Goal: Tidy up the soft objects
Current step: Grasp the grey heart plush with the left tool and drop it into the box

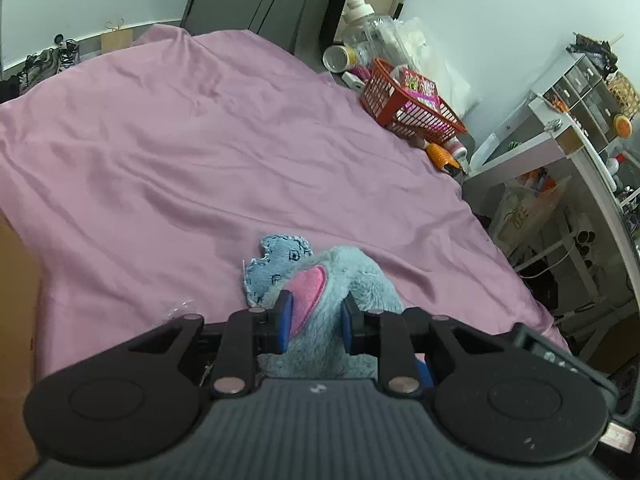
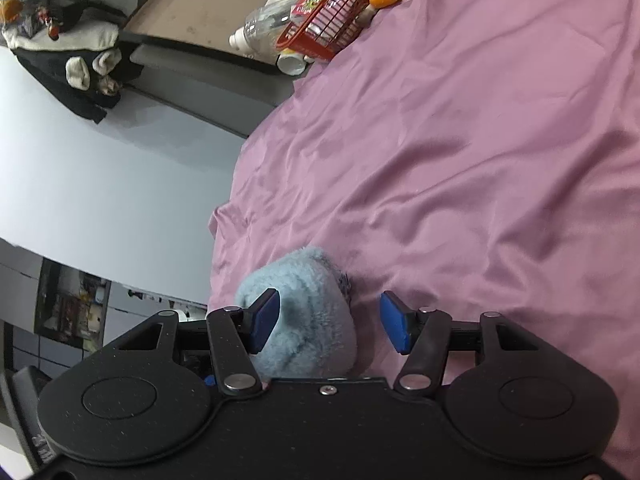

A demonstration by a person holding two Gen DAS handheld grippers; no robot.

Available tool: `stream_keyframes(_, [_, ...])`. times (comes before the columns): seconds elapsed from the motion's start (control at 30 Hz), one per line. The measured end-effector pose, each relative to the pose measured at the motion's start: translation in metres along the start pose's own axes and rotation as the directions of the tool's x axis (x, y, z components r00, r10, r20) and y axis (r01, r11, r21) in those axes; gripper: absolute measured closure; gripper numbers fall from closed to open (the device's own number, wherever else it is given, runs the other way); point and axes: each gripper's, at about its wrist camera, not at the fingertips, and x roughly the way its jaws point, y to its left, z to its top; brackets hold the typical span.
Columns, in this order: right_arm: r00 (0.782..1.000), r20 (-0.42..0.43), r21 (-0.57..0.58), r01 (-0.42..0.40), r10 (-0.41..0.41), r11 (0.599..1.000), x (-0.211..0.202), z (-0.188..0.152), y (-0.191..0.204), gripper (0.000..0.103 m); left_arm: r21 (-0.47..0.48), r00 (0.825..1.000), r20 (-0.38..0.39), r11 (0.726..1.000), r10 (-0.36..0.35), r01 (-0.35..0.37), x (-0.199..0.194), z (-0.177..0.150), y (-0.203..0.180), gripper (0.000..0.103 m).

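Squeezing in from both sides, the left gripper (image 1: 314, 322) has its blue-padded fingers pressed into a fluffy light-blue plush toy with a pink felt ear (image 1: 332, 304), so it looks to have the toy firmly held between them. Just past the tip of its left finger, a small denim-blue stitched fabric piece (image 1: 276, 266) lies on the sheet, touching the plush. Whether it is part of the toy or a separate item cannot be told.

Seen from the right wrist, the right gripper (image 2: 334, 322) stands wide open. The same fluffy plush (image 2: 304, 320) sits against its left finger, with clear space before the right finger, so this gripper holds nothing.

Beyond both sets of fingertips stretches a wrinkled pink satin bedsheet (image 1: 200, 152), bare across its middle. Far ahead and to the right of the left fingers, a red plastic mesh basket (image 1: 404, 104) rests at the bed's edge with a colourful packet inside, clear bottles beside it.

As a judgement, the tidying is at an early or middle stage: one soft toy is in hand near the bed's near edge, not yet placed anywhere. No gathered pile of soft things shows, so its destination cannot be told.
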Motion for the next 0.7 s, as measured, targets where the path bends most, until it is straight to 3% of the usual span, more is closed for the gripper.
stream_keyframes(0.07, [1.000,-0.024,0.002,-0.016,0.017,1.000,0.001,-0.004,0.003,0.068,-0.032,1.000,-0.006,0.999,-0.025,0.025,-0.005,-0.001,0.003,0.081])
stream_keyframes(0.13, [0.998,-0.049,-0.018,-0.035,0.034,0.999,0.000,-0.008,0.010,0.075,-0.030,1.000,0.006,1.000,-0.008,0.008,-0.012,-0.003,0.002,0.081])
stream_keyframes(0.27, [0.998,-0.055,-0.128,-0.039,0.032,0.991,-0.011,-0.019,0.037,0.078,-0.034,0.999,0.040,0.999,0.003,-0.001,-0.036,-0.007,0.006,0.081])
stream_keyframes(0.7, [0.975,-0.121,-0.277,-0.215,0.188,0.936,-0.033,-0.062,0.111,0.079,-0.078,0.983,0.174,0.996,0.052,-0.039,-0.144,-0.004,0.034,0.081])
